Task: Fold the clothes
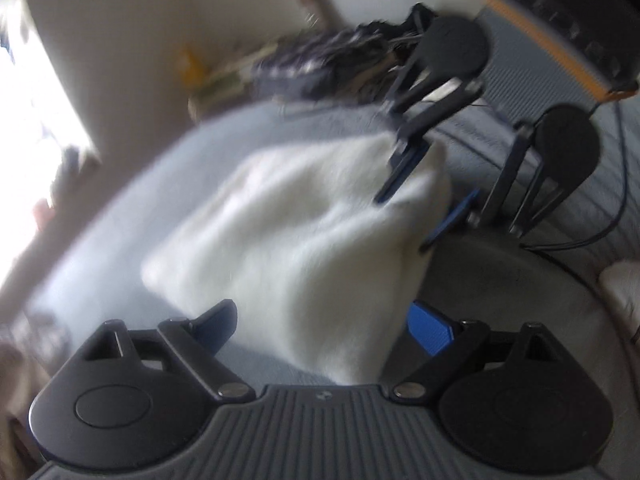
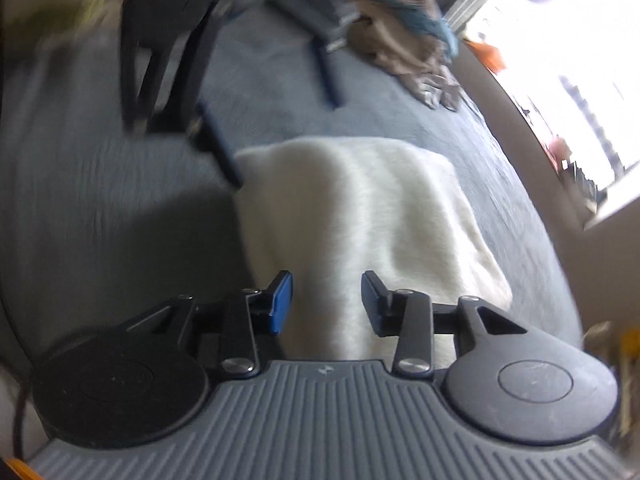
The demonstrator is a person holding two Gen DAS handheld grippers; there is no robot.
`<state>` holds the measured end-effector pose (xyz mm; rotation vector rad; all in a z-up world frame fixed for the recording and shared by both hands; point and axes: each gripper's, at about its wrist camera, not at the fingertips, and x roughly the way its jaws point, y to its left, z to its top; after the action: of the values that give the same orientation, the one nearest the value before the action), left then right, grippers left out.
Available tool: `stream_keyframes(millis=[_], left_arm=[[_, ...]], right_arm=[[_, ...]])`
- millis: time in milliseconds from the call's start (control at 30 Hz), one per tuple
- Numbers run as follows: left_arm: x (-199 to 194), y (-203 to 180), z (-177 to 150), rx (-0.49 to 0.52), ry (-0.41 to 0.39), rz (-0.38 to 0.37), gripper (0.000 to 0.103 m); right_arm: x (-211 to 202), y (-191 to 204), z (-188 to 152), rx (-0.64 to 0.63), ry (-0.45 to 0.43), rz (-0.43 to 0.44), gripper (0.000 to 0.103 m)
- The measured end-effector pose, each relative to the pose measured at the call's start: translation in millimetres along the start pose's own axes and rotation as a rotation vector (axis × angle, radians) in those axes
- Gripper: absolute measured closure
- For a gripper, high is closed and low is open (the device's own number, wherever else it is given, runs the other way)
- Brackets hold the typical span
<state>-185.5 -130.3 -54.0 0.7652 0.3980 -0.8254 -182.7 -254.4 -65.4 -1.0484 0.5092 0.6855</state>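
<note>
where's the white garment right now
The white garment lies folded on the grey-blue bed cover, centre of both wrist views, between the open fingers of the right gripper and the left gripper.

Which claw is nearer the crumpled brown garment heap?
Left. The left claw sits just short of the brown garment heap; the right claw is across the white fluffy cloth.

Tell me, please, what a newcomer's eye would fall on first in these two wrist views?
The white fluffy garment stands out first, lying in a soft heap in the middle of the grey-blue bed cover. Next come the two grippers at opposite ends of it: the left gripper and the right gripper, both with blue-padded jaws apart and the fabric between them. A darker pile of clothes sits blurred beyond the white garment in the left wrist view.
</note>
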Motion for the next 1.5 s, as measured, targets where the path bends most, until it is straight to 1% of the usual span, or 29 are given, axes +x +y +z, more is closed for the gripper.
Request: stream_keyframes(millis=[133, 200, 233, 300, 367, 467, 500, 533, 567, 600, 633, 700, 733, 800, 900, 967, 1033, 1067, 1133, 1167, 1200, 1267, 1300, 1333, 1433, 1500], left_arm=[[4.1, -20.3, 1.0, 0.104, -0.031, 0.056, 0.009], [6.4, -31.9, 2.7, 0.141, -0.045, 0.079, 0.01], [7.4, -37.0, 3.2, 0.157, -0.049, 0.089, 0.01], [14.6, -44.0, 4.1, 0.193, -0.046, 0.114, 0.011], [21.9, -49.3, 2.8, 0.227, -0.041, 0.143, 0.014], [33.8, -54.5, 0.0, 0.275, -0.032, 0.198, 0.017], [37.0, -54.6, 0.1, 0.279, -0.027, 0.212, 0.022], [40.0, -54.5, 0.3, 0.281, -0.022, 0.225, 0.024], [40.2, -52.2, 1.4, 0.264, -0.023, 0.215, 0.029], [40.0, -49.6, 2.6, 0.245, -0.024, 0.201, 0.037], [36.8, -47.6, 2.3, 0.234, -0.029, 0.195, 0.039], [29.6, -43.5, 1.5, 0.213, -0.04, 0.184, 0.049], [26.0, -41.5, 1.0, 0.203, -0.046, 0.178, 0.052], [21.0, -36.1, 0.2, 0.183, -0.056, 0.167, 0.06], [14.9, -30.3, -1.8, 0.168, -0.071, 0.148, 0.063], [12.7, -27.8, -3.8, 0.166, -0.076, 0.135, 0.064], [10.5, -26.5, -5.2, 0.165, -0.081, 0.126, 0.065], [7.6, -27.1, -6.5, 0.164, -0.083, 0.12, 0.066], [4.4, -24.1, -9.7, 0.167, -0.093, 0.106, 0.068], [3.3, -23.2, -11.2, 0.167, -0.099, 0.097, 0.069], [2.4, -22.4, -12.7, 0.168, -0.105, 0.088, 0.07], [0.5, -21.4, -14.7, 0.168, -0.116, 0.071, 0.07], [-0.5, -21.3, -15.2, 0.166, -0.12, 0.063, 0.07], [-1.4, -21.3, -15.6, 0.165, -0.123, 0.054, 0.07], [-0.3, -19.1, -15.9, 0.151, -0.123, 0.04, 0.07], [0.7, -20.6, -17.5, 0.173, -0.125, 0.04, 0.07]], right_arm=[[16.6, 22.5, 0.1, -0.169, 0.048, -0.088, 0.06], [21.8, 24.2, 1.5, -0.169, 0.064, -0.111, 0.063], [23.2, 23.1, 2.9, -0.152, 0.068, -0.114, 0.064], [23.1, 17.4, 6.8, -0.082, 0.072, -0.109, 0.078], [21.1, 7.4, 10.2, 0.022, 0.07, -0.086, 0.084], [14.7, -14.0, 12.3, 0.203, 0.052, -0.038, 0.087], [12.2, -19.4, 12.1, 0.243, 0.042, -0.025, 0.087], [9.5, -22.7, 11.8, 0.265, 0.032, -0.018, 0.086], [7.0, -24.0, 10.8, 0.271, 0.023, -0.018, 0.086], [4.8, -23.5, 10.0, 0.262, 0.016, -0.018, 0.084], [3.7, -21.8, 9.0, 0.243, 0.017, -0.021, 0.083], [6.9, -18.8, -3.8, 0.197, 0.043, -0.028, 0.075], [8.0, -15.4, -6.9, 0.166, 0.057, -0.038, 0.075], [9.0, -9.8, -12.1, 0.113, 0.071, -0.052, 0.074], [5.5, -5.4, -11.2, 0.06, 0.047, -0.083, 0.074], [0.2, 0.8, -9.9, 0.044, -0.008, -0.097, 0.074], [-2.7, 5.6, -7.3, 0.015, -0.055, -0.093, 0.072], [0.2, 8.4, -6.5, -0.024, -0.046, -0.103, 0.07], [7.7, 14.2, -5.2, -0.109, -0.016, -0.127, 0.073], [9.3, 10.9, -7.0, -0.099, 0.002, -0.134, 0.087], [6.3, 1.3, -9.7, -0.028, 0.0, -0.123, 0.089], [-2.0, -18.1, -16.3, 0.117, -0.005, -0.085, 0.091], [-4.1, -20.8, -18.9, 0.131, -0.002, -0.078, 0.091], [-5.6, -21.6, -21.2, 0.129, 0.003, -0.074, 0.091], [-5.9, -8.4, -23.3, 0.039, 0.005, -0.099, 0.089], [-5.8, 1.3, -24.4, -0.025, 0.006, -0.118, 0.085]])
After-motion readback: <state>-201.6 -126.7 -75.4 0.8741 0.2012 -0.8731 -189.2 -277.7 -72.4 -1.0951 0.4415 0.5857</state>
